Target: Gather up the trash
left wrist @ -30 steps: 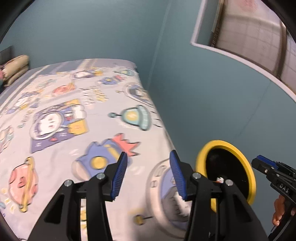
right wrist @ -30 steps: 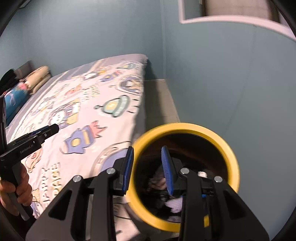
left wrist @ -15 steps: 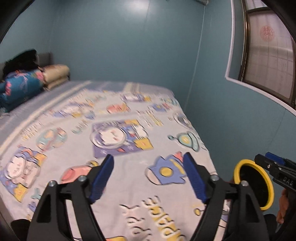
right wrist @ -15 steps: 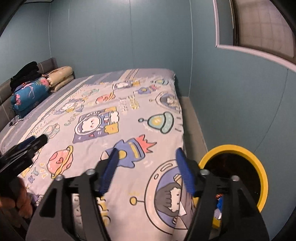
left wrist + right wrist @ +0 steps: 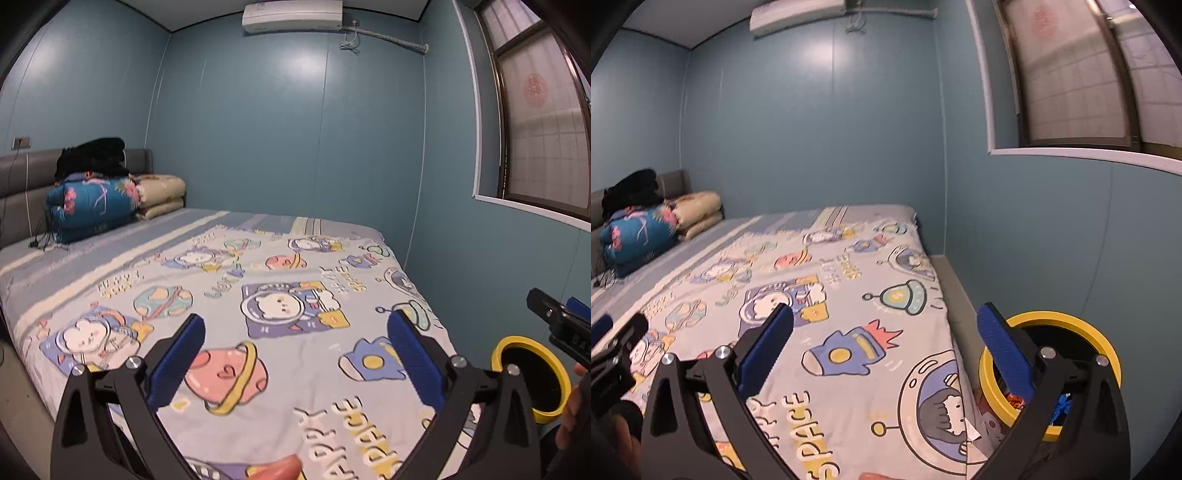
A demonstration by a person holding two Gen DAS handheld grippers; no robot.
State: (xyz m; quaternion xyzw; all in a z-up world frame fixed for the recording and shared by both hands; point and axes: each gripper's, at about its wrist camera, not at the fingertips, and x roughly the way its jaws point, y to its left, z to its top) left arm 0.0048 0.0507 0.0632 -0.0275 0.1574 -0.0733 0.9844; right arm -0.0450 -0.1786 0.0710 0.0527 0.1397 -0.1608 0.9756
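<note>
Nearest the viewer, the left gripper (image 5: 295, 350) has its blue-padded fingers (image 5: 177, 358) released and spread wide, with nothing between them; they have just been opening. The right gripper (image 5: 886, 347) is the same: fingers (image 5: 764, 349) released, just opened, and empty. A person holds each tool; part of a hand (image 5: 624, 432) shows at the left edge of the right wrist view.

The landmark is the yellow-rimmed trash bin (image 5: 1071, 325), standing on the floor in the narrow gap between the bed and the window wall. Just beyond the right gripper's right finger, its dark mouth shows scraps of blue and orange trash (image 5: 1060, 404) already inside. In the left wrist view the bin (image 5: 532, 343) appears low at the right, close beside the other gripper's tips.

To the left of the bin lies the bed (image 5: 332, 413), covered by a cartoon space-print sheet. No loose trash is visible on it. Far from the bin, at the headboard end, sit a folded blue floral quilt (image 5: 92, 206), a beige quilt (image 5: 162, 195) beside it, and black clothing (image 5: 92, 157) on top.

As a judgement, a drop into the bin looks complete and the search for the next piece is in hand. The next move calls for sweeping both cameras over the bed and floor to find remaining trash, then closing on it.
</note>
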